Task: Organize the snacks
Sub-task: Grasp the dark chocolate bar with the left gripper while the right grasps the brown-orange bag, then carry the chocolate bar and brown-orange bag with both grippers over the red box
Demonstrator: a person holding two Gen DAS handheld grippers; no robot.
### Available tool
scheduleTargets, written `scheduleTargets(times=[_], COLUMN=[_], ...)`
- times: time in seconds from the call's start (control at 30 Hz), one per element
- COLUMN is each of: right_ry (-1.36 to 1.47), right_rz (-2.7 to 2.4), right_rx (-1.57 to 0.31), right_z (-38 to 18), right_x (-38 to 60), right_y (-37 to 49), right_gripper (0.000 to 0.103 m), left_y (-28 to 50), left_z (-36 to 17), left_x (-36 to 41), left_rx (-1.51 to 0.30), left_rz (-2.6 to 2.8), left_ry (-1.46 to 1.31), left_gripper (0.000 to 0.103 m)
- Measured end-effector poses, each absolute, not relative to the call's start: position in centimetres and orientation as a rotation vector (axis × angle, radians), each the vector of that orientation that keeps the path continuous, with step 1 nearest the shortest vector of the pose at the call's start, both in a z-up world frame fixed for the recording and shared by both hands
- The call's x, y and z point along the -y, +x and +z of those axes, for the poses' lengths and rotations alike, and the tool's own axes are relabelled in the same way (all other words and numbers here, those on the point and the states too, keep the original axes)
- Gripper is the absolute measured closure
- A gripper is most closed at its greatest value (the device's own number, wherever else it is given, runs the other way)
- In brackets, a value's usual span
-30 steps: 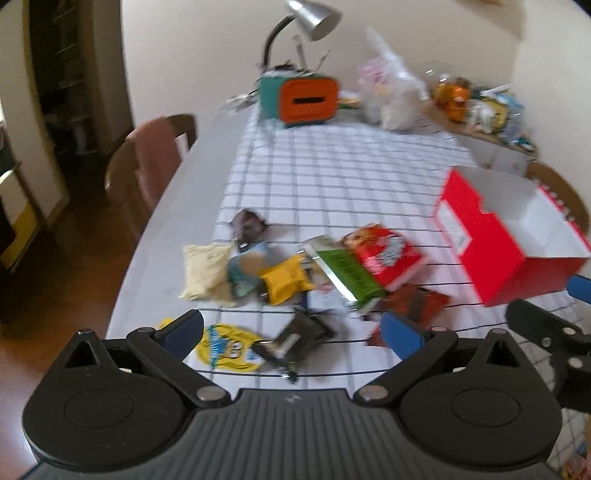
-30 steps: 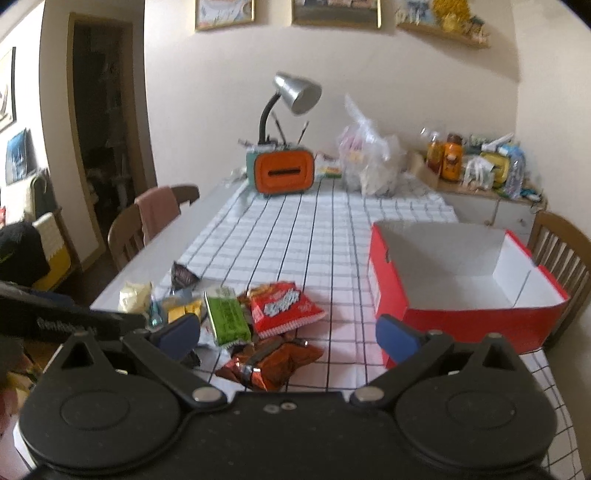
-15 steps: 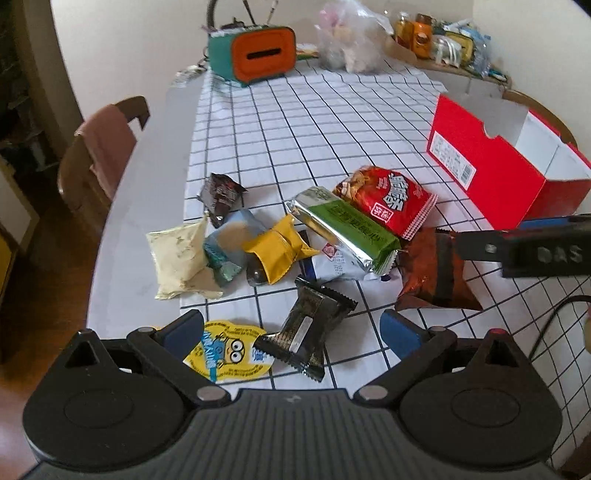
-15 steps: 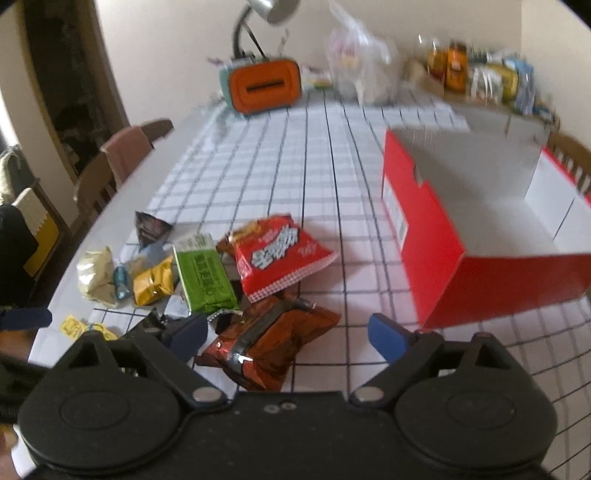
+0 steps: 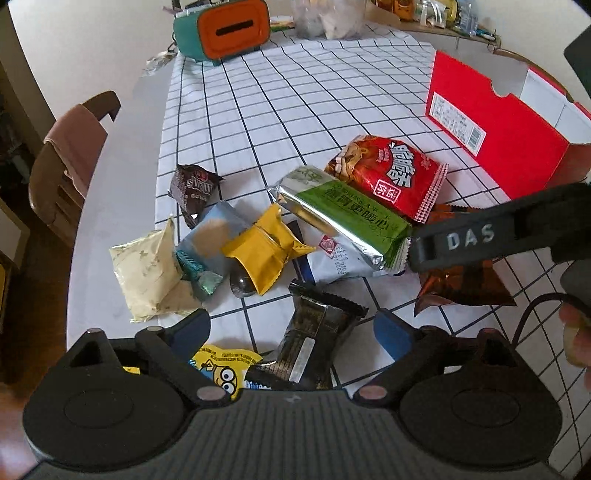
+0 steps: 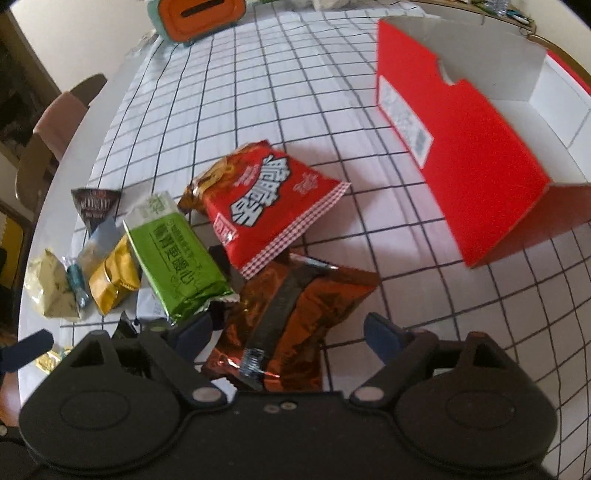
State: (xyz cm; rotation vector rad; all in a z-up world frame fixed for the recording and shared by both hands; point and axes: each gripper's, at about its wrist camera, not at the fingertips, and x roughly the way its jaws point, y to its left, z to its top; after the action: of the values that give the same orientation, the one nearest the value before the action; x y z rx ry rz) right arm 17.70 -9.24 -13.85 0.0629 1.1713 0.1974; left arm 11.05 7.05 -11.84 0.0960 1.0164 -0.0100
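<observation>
Several snack packets lie in a pile on the checked tablecloth. My left gripper [image 5: 293,330] hovers over a black packet [image 5: 321,314]; its jaws are closing, and the packet lies between them untouched. My right gripper [image 6: 288,332] hangs over a copper-brown bag [image 6: 295,314], its jaws also closing around the bag without pressing it. Beyond the bag lie a red snack bag [image 6: 269,206] and a green bar [image 6: 173,251]. The open red box [image 6: 461,147] stands to the right. In the left wrist view, the right gripper's black arm [image 5: 480,236] crosses above the copper-brown bag [image 5: 461,288].
A yellow packet [image 5: 262,251], a cream packet [image 5: 147,269], a dark brown packet [image 5: 195,188] and a yellow cartoon packet [image 5: 221,369] lie near the table's left edge. An orange and teal box [image 5: 229,29] stands at the back. A chair [image 5: 70,147] is at the left.
Both grippers have come down and tilted toward the snack pile. The black packet now lies between the left fingers and the copper-brown bag between the right ones. Both pairs of fingers have narrowed slightly.
</observation>
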Motion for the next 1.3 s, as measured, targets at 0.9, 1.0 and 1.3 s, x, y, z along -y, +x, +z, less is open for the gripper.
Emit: scheduleTargets(times=[0.9, 1.0, 1.3], right_ry=[0.039, 0.053, 0.099], right_rz=[0.257, 0.253, 0.253], right_rx=[-1.094, -1.083, -1.029], right_z=[-13.8, -13.2, -10.5], right_x=[10.9, 11.5, 13.6], right_y=[15.9, 15.4, 13.5], right_gripper=[0.061, 0.061, 0.062], left_y=[12.0, 11.7, 10.7], left_z=[-13.8, -13.7, -12.3], left_x=[-6.6, -6.8, -6.9], left_rx=[-1.087, -1.086, -1.064], left_rz=[-0.011, -0.007, -0.009], left_ry=[0.051, 0.031, -0.010], left_gripper=[0.070, 0.070, 0.070])
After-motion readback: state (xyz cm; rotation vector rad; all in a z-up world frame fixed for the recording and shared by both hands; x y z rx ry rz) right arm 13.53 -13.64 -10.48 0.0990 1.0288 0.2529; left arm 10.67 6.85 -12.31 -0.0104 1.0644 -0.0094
